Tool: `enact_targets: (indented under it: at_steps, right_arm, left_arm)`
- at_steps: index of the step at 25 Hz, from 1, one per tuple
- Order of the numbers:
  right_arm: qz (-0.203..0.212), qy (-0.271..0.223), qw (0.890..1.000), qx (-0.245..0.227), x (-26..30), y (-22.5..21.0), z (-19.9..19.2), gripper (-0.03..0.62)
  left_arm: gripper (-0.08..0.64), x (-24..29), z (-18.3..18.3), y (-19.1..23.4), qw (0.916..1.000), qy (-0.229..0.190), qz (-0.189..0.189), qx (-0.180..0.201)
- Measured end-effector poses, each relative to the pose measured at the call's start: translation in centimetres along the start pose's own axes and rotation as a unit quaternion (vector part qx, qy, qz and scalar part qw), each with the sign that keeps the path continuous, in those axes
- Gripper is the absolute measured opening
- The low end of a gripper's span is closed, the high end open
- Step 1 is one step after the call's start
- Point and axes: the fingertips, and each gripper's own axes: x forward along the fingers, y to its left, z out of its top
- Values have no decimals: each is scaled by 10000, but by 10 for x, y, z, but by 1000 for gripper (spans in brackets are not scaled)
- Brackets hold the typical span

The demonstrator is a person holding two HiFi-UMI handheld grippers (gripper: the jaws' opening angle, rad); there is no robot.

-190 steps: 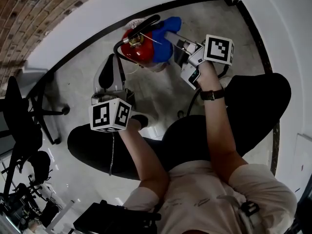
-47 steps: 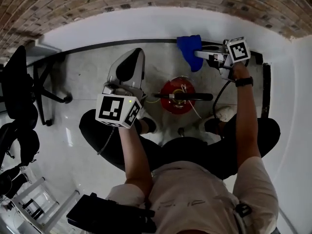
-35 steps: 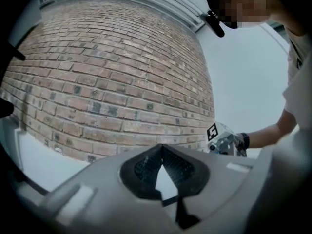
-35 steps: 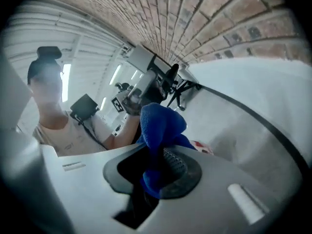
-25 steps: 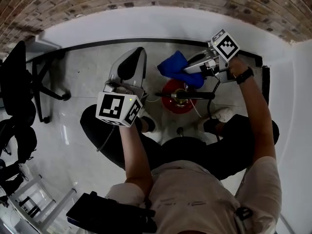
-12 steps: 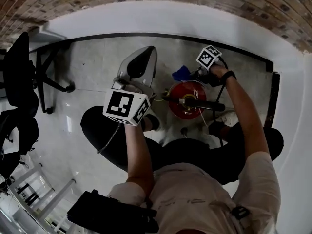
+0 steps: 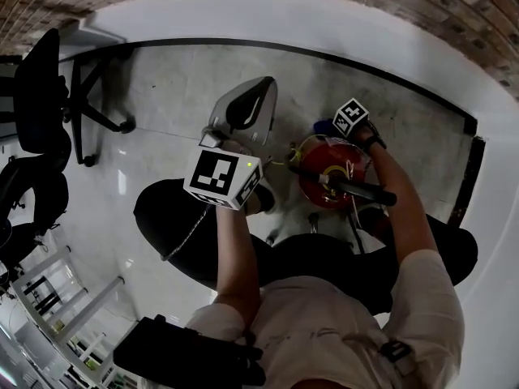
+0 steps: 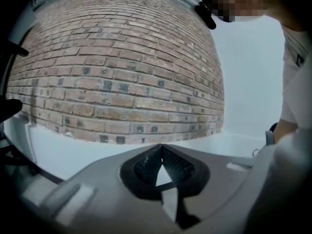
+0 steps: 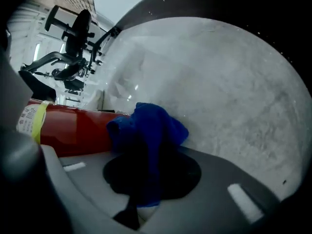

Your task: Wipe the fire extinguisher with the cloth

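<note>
The red fire extinguisher (image 7: 331,178) stands on the floor between the person's knees, its black handle (image 7: 357,189) on top. My right gripper (image 7: 328,130) is shut on the blue cloth (image 7: 323,126) and holds it low against the extinguisher's far side. In the right gripper view the blue cloth (image 9: 146,128) bunches over the jaws of the right gripper (image 9: 145,155) beside the red cylinder (image 9: 73,130), which has a yellow band (image 9: 38,121). My left gripper (image 7: 261,87) hangs left of the extinguisher, apart from it. In its own view the left gripper (image 8: 162,147) is shut with nothing in it.
A brick wall (image 8: 122,72) with a white base runs behind. A black strip (image 7: 243,49) edges the grey floor (image 7: 162,87). A black office chair (image 7: 49,79) stands at the left. A dark bag (image 7: 186,355) lies near the person's back.
My right gripper has carried the blue cloth from above and behind the extinguisher down against its side. The left gripper has barely moved relative to the extinguisher.
</note>
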Motion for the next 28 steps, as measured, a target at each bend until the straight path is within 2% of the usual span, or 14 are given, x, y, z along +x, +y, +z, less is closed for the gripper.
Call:
enact_targets:
  at_steps: [3, 5, 9, 11, 12, 15, 18, 19, 20, 22, 23, 26, 27, 28]
  right_arm:
    - [116, -98, 9998, 85, -19, 9, 2, 58]
    - [624, -371, 9970, -267, -62, 34, 22, 60]
    - [1614, -1161, 9731, -1169, -201, 99, 68, 64]
    - [2131, -1503, 9518, -1615, -274, 143, 80, 64]
    - [2414, -1630, 9374, -1909, -306, 169, 81, 64]
    - [3164, -1768, 8865, -2875, -379, 239, 72, 64]
    - [3750, -1192, 8362, -3819, -402, 297, 43, 64]
    - [3808, -773, 8248, -4107, -393, 311, 29, 64]
    - [3777, -285, 8184, -4322, -378, 319, 17, 63]
    - [3833, 462, 8099, -4415, -346, 325, 5, 63]
    - [4083, 574, 8027, -4309, -338, 326, 7, 63]
    - [4968, 300, 7785, -3825, -337, 320, 25, 63]
    - [5081, 155, 7785, -3682, -335, 314, 33, 63]
    - [5026, 48, 7879, -3557, -329, 304, 42, 63]
  left_arm:
    - [-2, -3, 2, 7, 9999, -95, 24, -53]
    - [-2, -4, 13, 7, 9998, -184, -37, -23]
    - [-2, -9, 32, 6, 9993, -367, -109, 19]
    - [-2, -14, 40, 10, 9989, -471, -65, 7]
    - [-2, -17, 44, 12, 9986, -521, -22, -2]
    - [-2, -24, 52, 22, 9977, -663, 107, -55]
    - [-2, -28, 58, 27, 9970, -742, 188, -85]
    - [-2, -30, 59, 28, 9968, -763, 215, -95]
    - [-2, -31, 59, 30, 9966, -782, 249, -115]
    - [-2, -33, 56, 34, 9963, -774, 326, -170]
    - [-2, -34, 53, 35, 9965, -734, 360, -184]
    - [-2, -32, 41, 34, 9976, -560, 374, -156]
    - [-2, -32, 38, 34, 9979, -526, 360, -144]
    - [-2, -31, 36, 35, 9980, -510, 352, -144]
